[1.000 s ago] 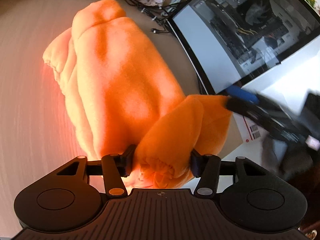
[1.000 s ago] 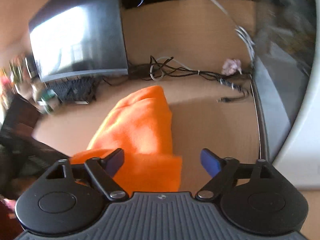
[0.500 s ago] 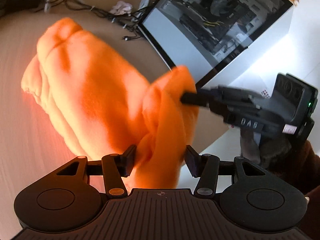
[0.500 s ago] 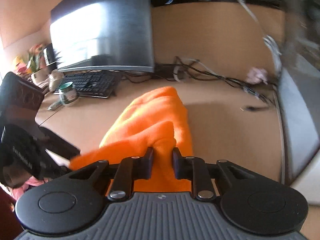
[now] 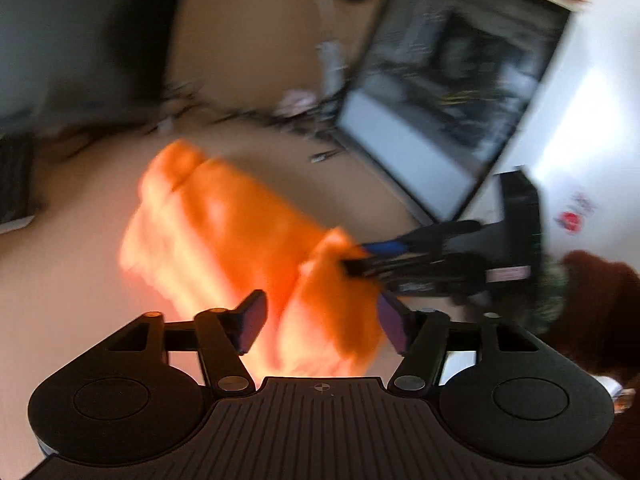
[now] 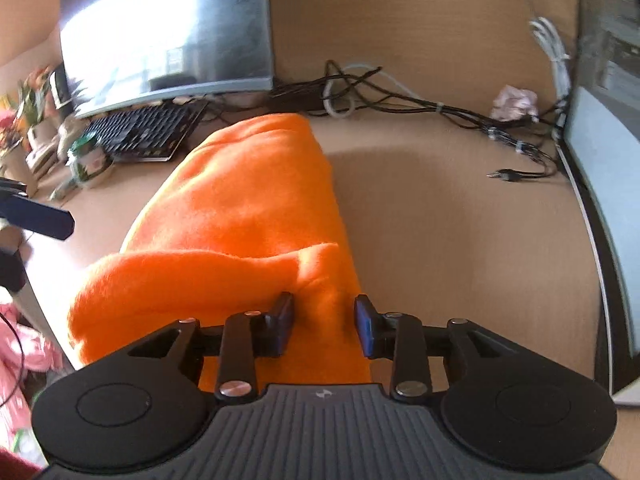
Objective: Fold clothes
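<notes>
An orange fleece garment [image 5: 224,232] [image 6: 248,208] lies in a long folded bundle on the wooden desk [image 6: 440,220], its near end doubled over. My left gripper [image 5: 322,320] stands open around that near fold, with a gap on its left side; this view is blurred. One of its blue-padded fingers [image 6: 52,222] shows at the left edge of the right wrist view, apart from the cloth. My right gripper [image 6: 324,320] [image 5: 360,258] is partly open, with a ridge of the fold's corner still lying between its fingers.
A monitor [image 6: 168,32], a keyboard [image 6: 140,132] and a small jar [image 6: 88,160] stand at the back left. Tangled cables [image 6: 400,96] and a crumpled tissue [image 6: 514,102] lie along the back. A glass-sided computer case [image 5: 440,92] bounds the right.
Both grippers lifted the near end and laid it over the bundle. The right gripper shut on the corner, then widened. The left gripper's jaws have spread and its view has swung upward.
</notes>
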A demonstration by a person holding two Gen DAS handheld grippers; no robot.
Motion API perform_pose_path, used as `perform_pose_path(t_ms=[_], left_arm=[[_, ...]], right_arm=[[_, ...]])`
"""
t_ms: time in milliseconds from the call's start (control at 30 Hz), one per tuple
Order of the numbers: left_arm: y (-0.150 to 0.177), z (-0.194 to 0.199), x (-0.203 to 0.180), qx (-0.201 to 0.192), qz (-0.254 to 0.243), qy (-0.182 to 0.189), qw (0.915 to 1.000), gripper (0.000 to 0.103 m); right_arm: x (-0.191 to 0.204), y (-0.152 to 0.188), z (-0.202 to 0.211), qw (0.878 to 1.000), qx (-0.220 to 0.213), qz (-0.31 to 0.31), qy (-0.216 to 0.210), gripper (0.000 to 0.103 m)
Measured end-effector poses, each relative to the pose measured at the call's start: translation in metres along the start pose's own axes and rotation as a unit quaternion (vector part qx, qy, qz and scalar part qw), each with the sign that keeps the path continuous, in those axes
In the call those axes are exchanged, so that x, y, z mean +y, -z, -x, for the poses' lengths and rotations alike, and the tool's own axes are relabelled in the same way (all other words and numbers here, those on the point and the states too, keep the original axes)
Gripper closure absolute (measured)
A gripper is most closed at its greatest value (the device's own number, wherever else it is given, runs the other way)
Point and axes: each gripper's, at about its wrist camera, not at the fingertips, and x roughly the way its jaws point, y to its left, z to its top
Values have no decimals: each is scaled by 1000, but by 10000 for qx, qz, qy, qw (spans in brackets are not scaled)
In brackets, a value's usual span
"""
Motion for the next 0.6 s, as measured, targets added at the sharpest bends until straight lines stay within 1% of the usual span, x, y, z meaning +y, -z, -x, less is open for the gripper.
perform_pose_path(t_ms=[33,67,100,133,167,200,267,300,333,367,400,467,500,533,567,600], left_arm=[[-3,-8,-4,56,-125,60,9999,33],[-3,-21,-4,180,-181,9,9997,33],[-2,-34,-3,314,-220,-78,9992,37],[-2,-47,-1,447,-260,-166,9985,43],[-1,-59,0,580,-299,-253,9976,44],[-2,-68,6,659,-105,-243,9975,44],[-4,-82,23,782,429,-161,9959,45],[-5,-86,31,808,711,-57,9942,45],[-6,-89,40,822,997,66,9916,45],[-6,-90,48,848,1212,170,9889,45],[-6,-92,56,878,1405,268,9858,45],[-6,-92,68,951,1622,455,9811,45],[-6,-91,73,988,1718,548,9786,45],[-6,-91,77,1033,1762,616,9770,46],[-7,-92,80,1073,1769,661,9761,46],[-7,-93,82,1112,1770,702,9754,46]], right_arm=[[0,1,2,10000,-13,17,76,72],[-2,2,4,9999,-20,10,152,71],[-4,3,7,9997,-33,-41,237,68],[-6,4,11,9994,-55,-112,310,67],[-7,5,18,9990,-103,-269,336,67],[-8,8,28,9980,-171,-522,315,66],[-11,13,47,9939,-307,-1027,273,61],[-13,16,57,9908,-374,-1278,252,52],[-14,20,65,9872,-427,-1519,228,49],[-14,25,70,9846,-443,-1681,207,49],[-11,29,72,9853,-446,-1635,234,49],[1,35,74,9922,-449,-1077,440,49],[11,35,74,9961,-432,-495,594,49],[23,34,74,9965,-412,126,718,49],[35,33,74,9931,-393,814,748,49],[47,34,75,9856,-371,1510,661,49]])
